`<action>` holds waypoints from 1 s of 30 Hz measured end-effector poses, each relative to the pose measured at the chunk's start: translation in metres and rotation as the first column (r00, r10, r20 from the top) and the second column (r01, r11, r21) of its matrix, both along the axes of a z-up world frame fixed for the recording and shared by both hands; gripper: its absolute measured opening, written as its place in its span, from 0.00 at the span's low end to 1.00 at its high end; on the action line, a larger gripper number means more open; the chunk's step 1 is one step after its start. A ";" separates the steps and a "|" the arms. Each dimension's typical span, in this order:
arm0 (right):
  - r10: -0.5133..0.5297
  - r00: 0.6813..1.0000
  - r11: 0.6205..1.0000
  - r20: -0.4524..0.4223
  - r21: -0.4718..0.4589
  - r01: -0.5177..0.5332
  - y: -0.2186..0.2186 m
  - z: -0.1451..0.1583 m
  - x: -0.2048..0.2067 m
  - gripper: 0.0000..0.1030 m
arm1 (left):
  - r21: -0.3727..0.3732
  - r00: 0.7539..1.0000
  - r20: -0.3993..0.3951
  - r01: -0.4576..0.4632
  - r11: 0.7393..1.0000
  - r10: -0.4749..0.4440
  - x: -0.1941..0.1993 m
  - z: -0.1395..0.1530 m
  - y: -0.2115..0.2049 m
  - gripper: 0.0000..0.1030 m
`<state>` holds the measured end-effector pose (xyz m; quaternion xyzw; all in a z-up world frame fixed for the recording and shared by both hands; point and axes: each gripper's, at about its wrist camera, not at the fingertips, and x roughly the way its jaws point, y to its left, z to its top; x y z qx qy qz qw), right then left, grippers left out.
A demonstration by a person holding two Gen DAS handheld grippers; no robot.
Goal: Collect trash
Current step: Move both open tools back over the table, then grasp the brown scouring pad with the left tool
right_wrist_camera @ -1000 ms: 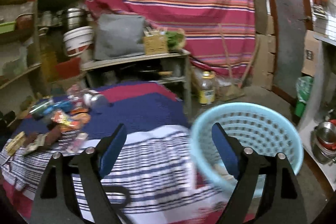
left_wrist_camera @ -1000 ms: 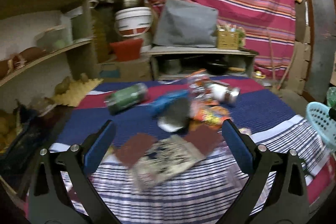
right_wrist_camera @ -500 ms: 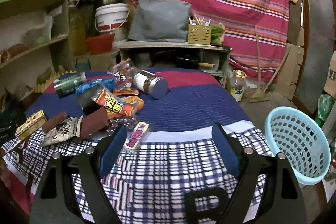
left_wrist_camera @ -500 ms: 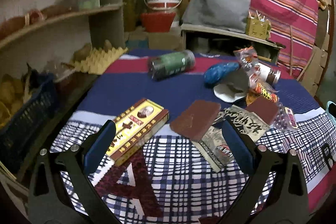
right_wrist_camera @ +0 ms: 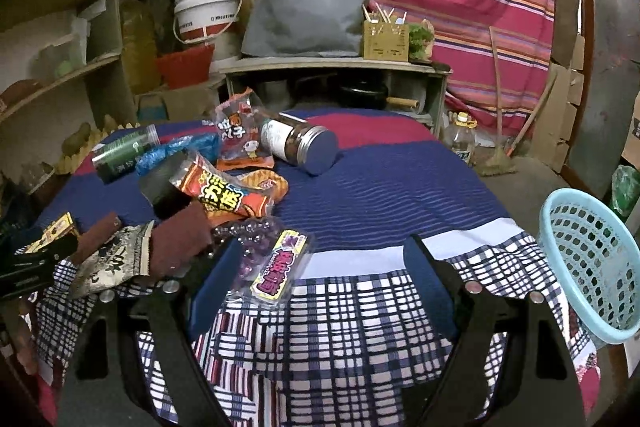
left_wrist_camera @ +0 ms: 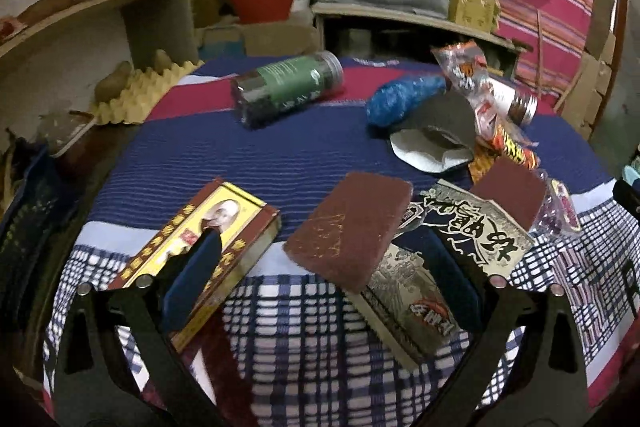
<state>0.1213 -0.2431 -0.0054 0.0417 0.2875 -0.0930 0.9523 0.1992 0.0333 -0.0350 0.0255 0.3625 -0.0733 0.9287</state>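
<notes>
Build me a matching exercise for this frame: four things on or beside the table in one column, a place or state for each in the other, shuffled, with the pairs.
Things:
1. green-label jar
2. steel-lidded jar
3. blue basket
4. yellow box

Places or states:
A. off the table's right edge
B. on its side, lid facing the camera
C. on its side at the far left, near the egg tray
D. flat, partly behind the left tongs' finger

Pairs: 1-C, 2-B, 3-A, 4-D

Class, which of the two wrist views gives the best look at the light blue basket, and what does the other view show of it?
The right wrist view shows the light blue basket best: its rim, perforated wall and inside are visible beside the table's right edge. The left wrist view catches only a pale blue sliver at its right border.
</notes>
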 end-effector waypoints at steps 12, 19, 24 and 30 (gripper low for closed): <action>0.002 0.999 0.999 -0.039 0.043 -0.001 -0.004 -0.013 0.012 0.79 | 0.076 0.995 -0.068 0.073 0.994 -0.068 0.027 -0.011 -0.021 0.88; -0.008 0.999 0.997 -0.038 0.076 0.011 -0.011 -0.015 0.013 0.79 | 0.075 0.992 -0.078 0.110 0.991 -0.104 0.028 -0.014 -0.027 0.60; -0.007 0.999 0.997 -0.037 0.072 0.009 -0.011 -0.015 0.013 0.79 | 0.007 0.992 -0.081 0.102 0.995 -0.101 0.029 -0.012 -0.010 0.54; 0.002 1.000 0.999 -0.030 0.052 0.000 -0.007 -0.014 0.014 0.79 | 0.005 0.993 -0.042 0.111 0.994 -0.111 0.024 -0.002 -0.009 0.34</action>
